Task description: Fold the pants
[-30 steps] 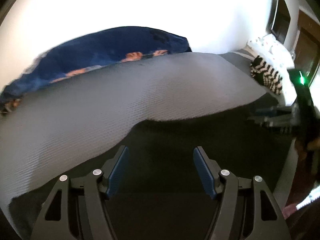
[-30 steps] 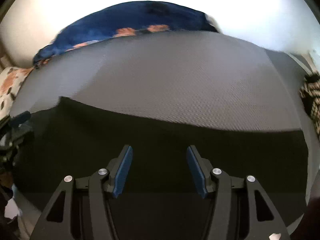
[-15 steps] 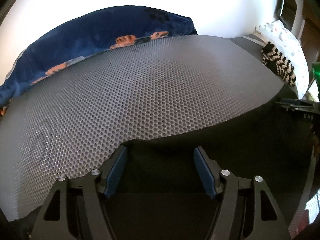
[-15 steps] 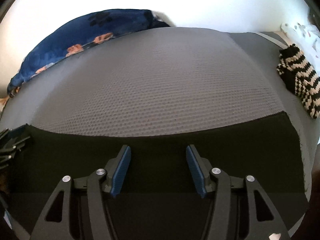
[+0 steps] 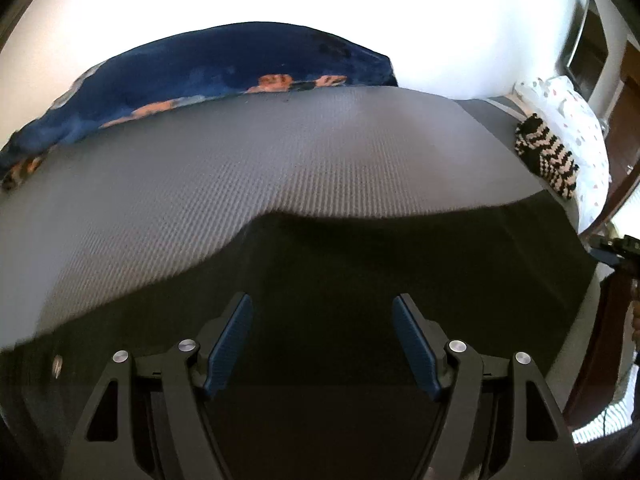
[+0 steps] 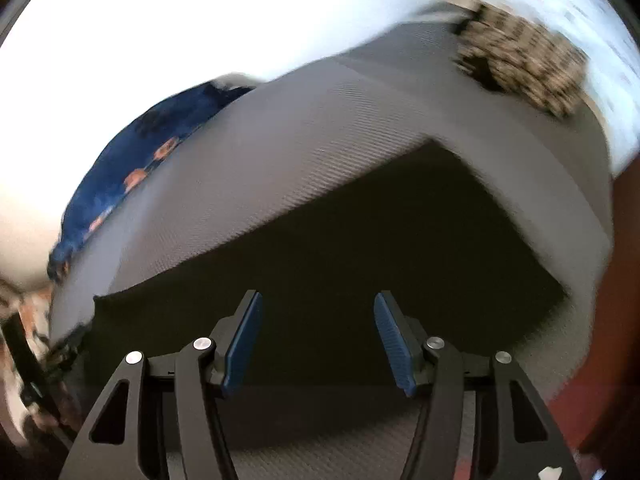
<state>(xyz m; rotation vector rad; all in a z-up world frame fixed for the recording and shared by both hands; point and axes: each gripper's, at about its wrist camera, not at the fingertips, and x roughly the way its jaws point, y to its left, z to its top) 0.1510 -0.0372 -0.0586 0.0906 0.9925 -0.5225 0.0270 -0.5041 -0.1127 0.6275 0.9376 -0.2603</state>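
Black pants (image 5: 400, 272), grey honeycomb mat (image 5: 280, 152), navy orange-patterned blanket (image 5: 224, 64)

Black pants (image 5: 400, 272) lie on the grey mat (image 5: 240, 168) below the left hand-held gripper (image 5: 322, 336), its jaws apart.

Striped knit (image 6: 524, 68) blurred; pants (image 5: 400, 280) cropped.
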